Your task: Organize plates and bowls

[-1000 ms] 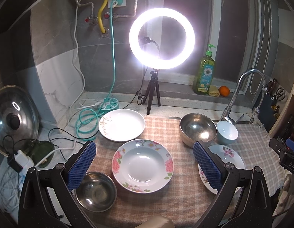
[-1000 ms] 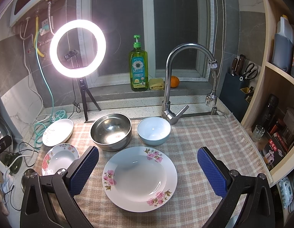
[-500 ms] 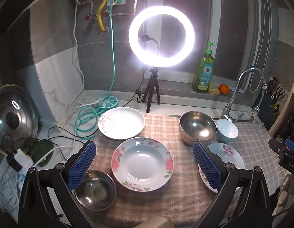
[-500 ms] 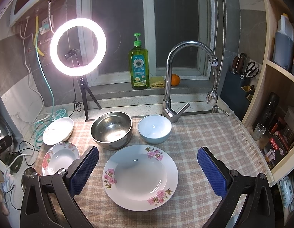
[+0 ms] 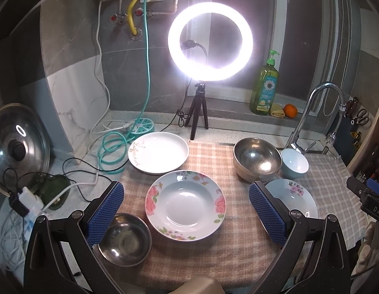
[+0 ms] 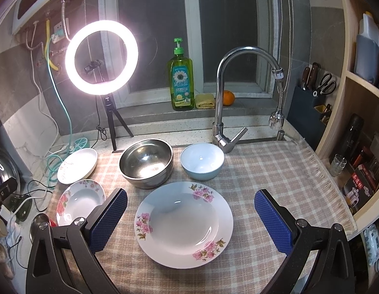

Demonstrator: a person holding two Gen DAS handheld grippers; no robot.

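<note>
On the checked cloth (image 6: 263,171), we hold both grippers wide open and empty, the right gripper (image 6: 190,216) framing the white pink-flowered deep plate (image 6: 184,224), the left gripper (image 5: 186,210) framing the rose-rimmed deep plate (image 5: 185,205).

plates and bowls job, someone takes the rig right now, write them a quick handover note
Left tongs: open, empty, over the rose-rimmed plate.
Right tongs: open, empty, over the pink-blossom plate.
On the checked cloth: large steel bowl and blue bowl behind; white plate at the far left corner; small steel bowl at the near left.
Done: nothing stacked.
Left: group plates together and bowls together.
</note>
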